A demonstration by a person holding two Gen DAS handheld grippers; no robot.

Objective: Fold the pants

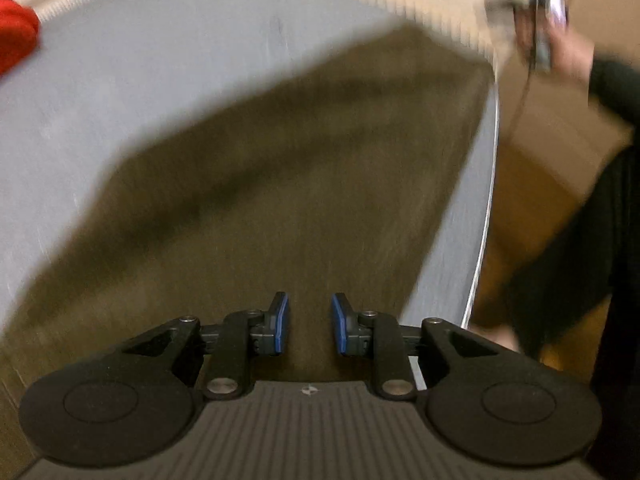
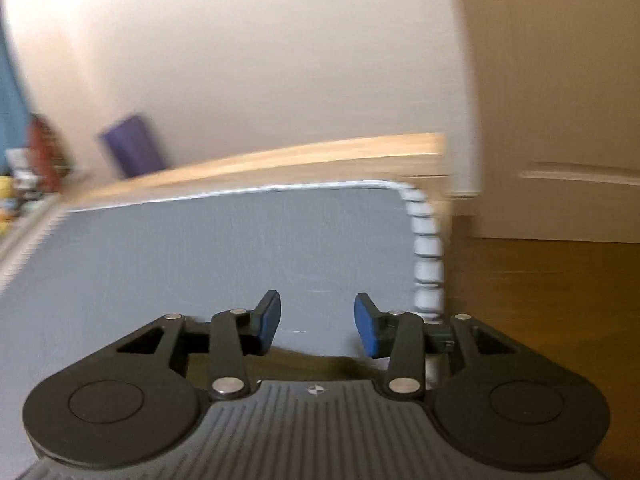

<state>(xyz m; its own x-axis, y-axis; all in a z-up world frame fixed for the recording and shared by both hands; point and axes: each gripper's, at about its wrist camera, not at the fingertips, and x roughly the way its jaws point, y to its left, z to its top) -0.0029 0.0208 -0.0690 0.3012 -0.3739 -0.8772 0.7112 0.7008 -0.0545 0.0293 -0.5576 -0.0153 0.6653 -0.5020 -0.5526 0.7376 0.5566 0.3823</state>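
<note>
While our left gripper (image 1: 310, 322) hovers empty with jaws a little apart over the olive pants (image 1: 280, 168), our right gripper (image 2: 318, 324) stands open and empty. Spread flat on the grey table (image 2: 200, 256), the pants look soft and light; we judge an edge best to pinch. Wood floor (image 2: 540, 300), pale wall (image 2: 260, 60).

Left claw (image 1: 309, 322) pitched steeply down, jaws narrowly apart, nothing gripped; right claw (image 2: 317, 322) jaws wider apart, empty
</note>
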